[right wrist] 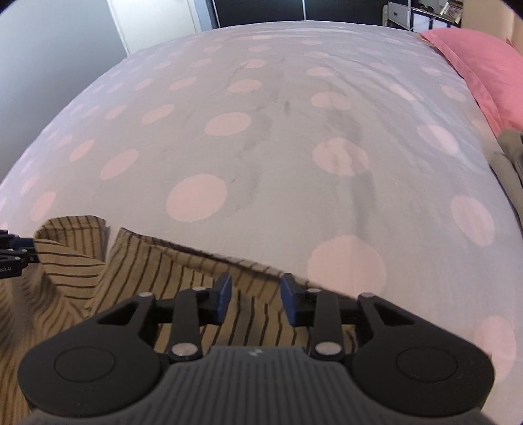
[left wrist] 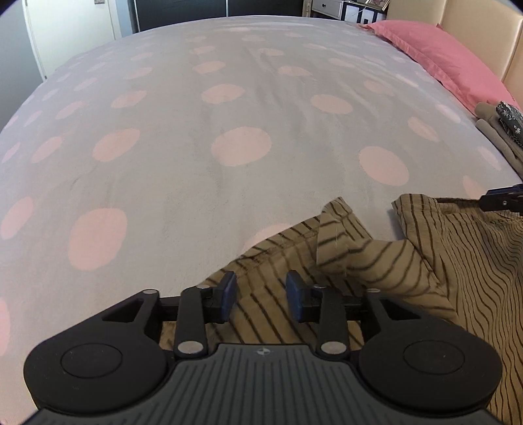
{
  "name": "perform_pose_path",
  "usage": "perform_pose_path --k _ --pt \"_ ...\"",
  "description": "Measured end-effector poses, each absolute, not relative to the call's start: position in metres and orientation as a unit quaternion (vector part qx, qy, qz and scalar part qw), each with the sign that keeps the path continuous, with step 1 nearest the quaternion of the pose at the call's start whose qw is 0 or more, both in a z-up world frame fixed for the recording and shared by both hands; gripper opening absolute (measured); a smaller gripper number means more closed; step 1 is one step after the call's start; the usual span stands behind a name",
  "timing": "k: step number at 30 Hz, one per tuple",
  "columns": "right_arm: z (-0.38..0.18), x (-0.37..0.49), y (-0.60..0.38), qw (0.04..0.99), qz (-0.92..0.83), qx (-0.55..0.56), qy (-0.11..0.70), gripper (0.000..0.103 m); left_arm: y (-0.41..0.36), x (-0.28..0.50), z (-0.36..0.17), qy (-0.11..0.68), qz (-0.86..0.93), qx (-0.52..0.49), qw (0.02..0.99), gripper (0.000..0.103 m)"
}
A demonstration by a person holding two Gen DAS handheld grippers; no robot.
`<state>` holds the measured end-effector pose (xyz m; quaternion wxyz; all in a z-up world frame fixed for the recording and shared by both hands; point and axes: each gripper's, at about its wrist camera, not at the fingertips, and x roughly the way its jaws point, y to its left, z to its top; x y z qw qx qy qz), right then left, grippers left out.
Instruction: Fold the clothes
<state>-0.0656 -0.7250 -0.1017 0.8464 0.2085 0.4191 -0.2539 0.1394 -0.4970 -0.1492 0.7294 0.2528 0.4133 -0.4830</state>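
Note:
A tan garment with thin dark stripes (left wrist: 408, 255) lies crumpled on the near part of the bed; the right wrist view shows it too (right wrist: 137, 271). My left gripper (left wrist: 261, 294) hovers over its left edge with the jaws apart and nothing pinched between the blue pads (left wrist: 228, 291). My right gripper (right wrist: 256, 299) stands over the garment's right edge, jaws likewise apart, blue pads (right wrist: 289, 300) touching no cloth. Each gripper's tip shows at the edge of the other's view: the right gripper (left wrist: 503, 199) and the left gripper (right wrist: 14, 255).
The bed cover (left wrist: 228, 98) is pale grey with large pink dots and stretches far ahead. A pink pillow (left wrist: 441, 55) lies at the right by a beige headboard (left wrist: 483, 29). Folded clothes (left wrist: 500, 130) are stacked below the pillow. White furniture stands beyond the bed.

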Motion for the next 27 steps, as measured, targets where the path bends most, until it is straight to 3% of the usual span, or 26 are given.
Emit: perform_pose_path --k 4,13,16,24,27 --pt "-0.12 -0.05 -0.743 0.836 -0.26 0.209 0.435 0.032 -0.519 0.143 -0.158 0.404 -0.492 0.243 0.732 0.038" --pt "-0.123 -0.041 -0.781 0.836 -0.291 0.24 0.398 0.031 -0.558 0.152 -0.162 0.389 -0.481 0.199 0.76 0.043" --pt "-0.112 -0.053 -0.778 0.837 -0.266 0.261 0.402 0.019 -0.555 0.16 -0.152 0.394 -0.48 0.167 0.766 0.042" --pt "-0.123 -0.086 -0.746 0.821 -0.238 0.263 0.448 0.017 -0.527 0.148 -0.132 0.399 -0.5 0.188 0.745 0.042" --pt "-0.138 -0.084 -0.755 0.814 -0.269 0.256 0.446 0.0 -0.516 0.144 -0.138 0.402 -0.492 0.206 0.744 0.042"
